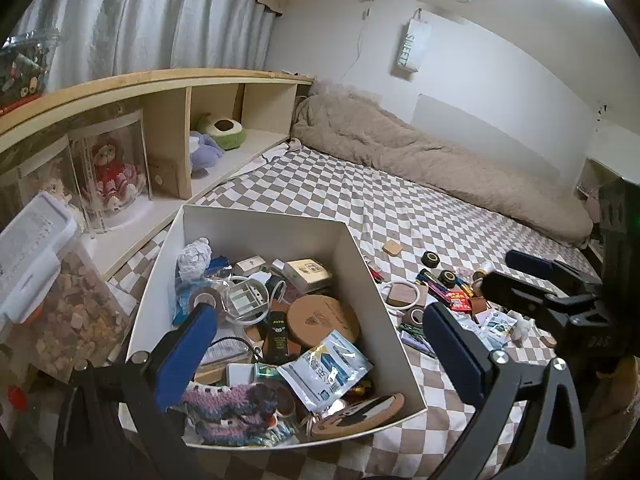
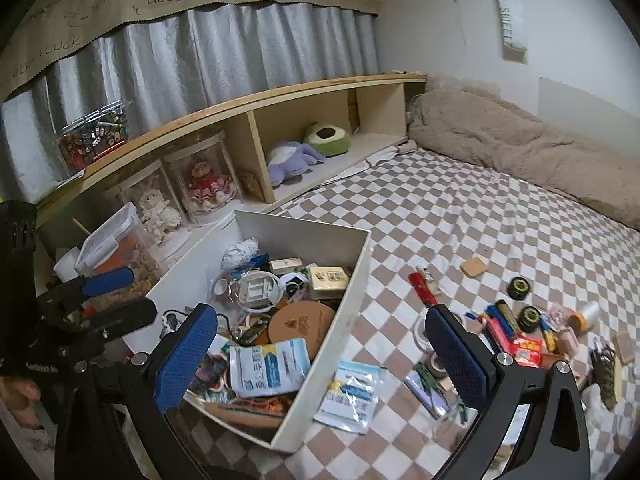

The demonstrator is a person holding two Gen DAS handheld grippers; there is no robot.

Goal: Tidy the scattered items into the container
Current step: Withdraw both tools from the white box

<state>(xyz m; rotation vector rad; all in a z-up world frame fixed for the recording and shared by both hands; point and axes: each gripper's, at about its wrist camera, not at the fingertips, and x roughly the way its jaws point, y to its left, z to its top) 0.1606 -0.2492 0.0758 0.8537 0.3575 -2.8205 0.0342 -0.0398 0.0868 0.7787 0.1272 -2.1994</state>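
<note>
Your left gripper (image 1: 320,344) hangs over the box (image 1: 384,280) with its jaws wide apart and nothing between them. Your right gripper (image 2: 320,352) is spread just as wide, empty, straddling the box's right wall. The box sits on the checkered bed (image 2: 460,216), already heaped with small things. A clear packet (image 2: 352,396) lies just outside its wall, and more clutter (image 2: 516,328) is strewn further right on the sheet.

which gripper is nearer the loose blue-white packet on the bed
Right. The packet lies on the bed just outside the box, between the right gripper's open fingers. The left gripper is open over the box, farther away.
</note>
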